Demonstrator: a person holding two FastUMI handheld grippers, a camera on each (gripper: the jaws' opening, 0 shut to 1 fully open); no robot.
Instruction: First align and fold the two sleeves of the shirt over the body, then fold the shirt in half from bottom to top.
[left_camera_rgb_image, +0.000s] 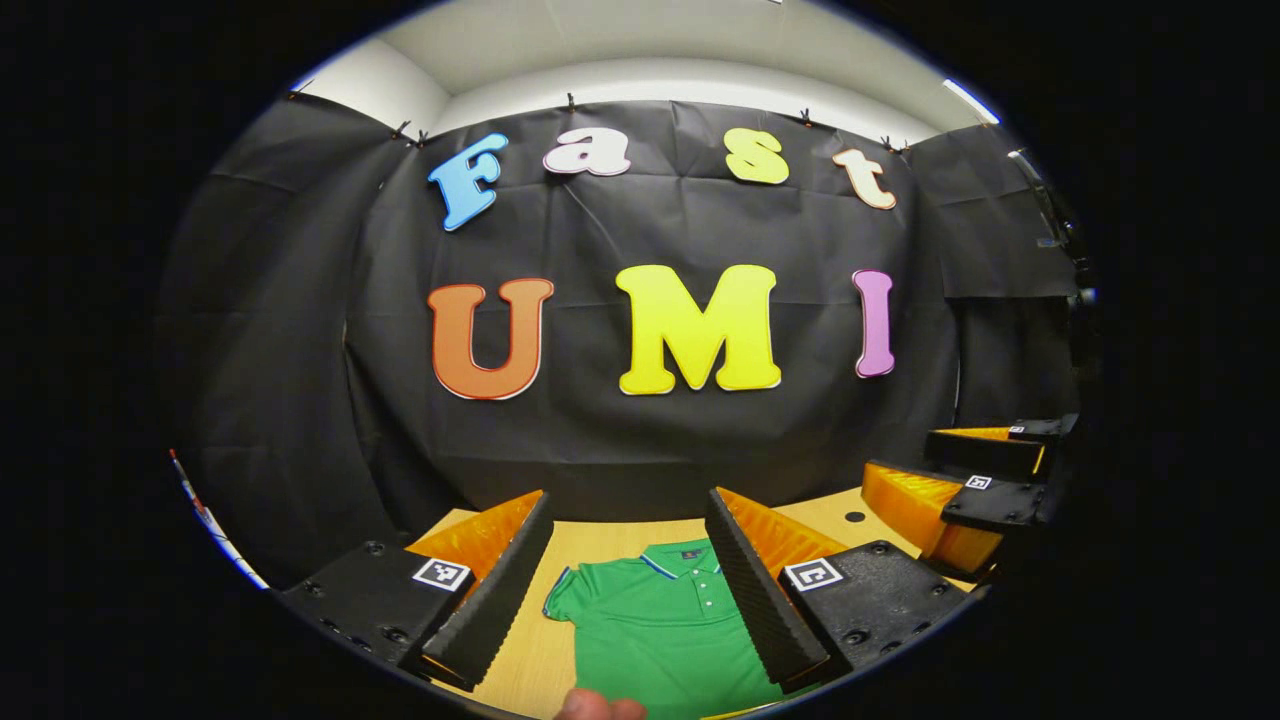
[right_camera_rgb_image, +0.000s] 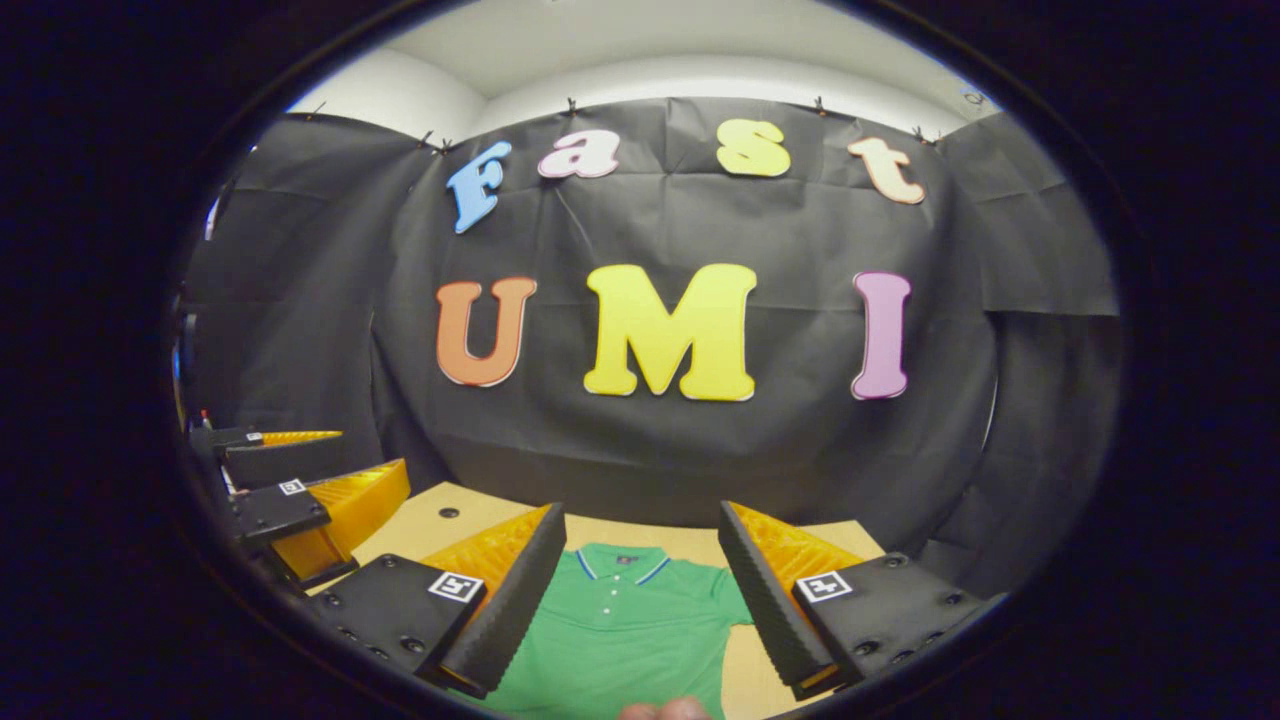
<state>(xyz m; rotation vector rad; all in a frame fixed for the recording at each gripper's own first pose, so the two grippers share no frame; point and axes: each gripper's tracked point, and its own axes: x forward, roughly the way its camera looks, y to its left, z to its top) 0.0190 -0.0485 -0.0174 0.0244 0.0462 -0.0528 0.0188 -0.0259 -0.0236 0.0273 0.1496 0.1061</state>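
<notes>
A green polo shirt (left_camera_rgb_image: 660, 625) lies flat on the wooden table (left_camera_rgb_image: 600, 540), front up, collar toward the back wall. My left gripper (left_camera_rgb_image: 628, 600) hovers open above it, its fingers framing the collar and the shirt's left sleeve (left_camera_rgb_image: 562, 600). In the right gripper view the shirt (right_camera_rgb_image: 620, 630) shows with its other short sleeve (right_camera_rgb_image: 735, 600) spread out. My right gripper (right_camera_rgb_image: 640, 600) is also open and holds nothing. Each gripper appears beside the other: the right gripper (left_camera_rgb_image: 905, 460) at the right edge, the left gripper (right_camera_rgb_image: 370, 452) at the left edge, both raised over the table.
The black cloth wall stands close behind the table's far edge. A small dark hole (left_camera_rgb_image: 854, 517) marks the tabletop (right_camera_rgb_image: 420, 530) between the two grippers. A fingertip (left_camera_rgb_image: 600, 708) of the person's hand pokes in at the bottom edge.
</notes>
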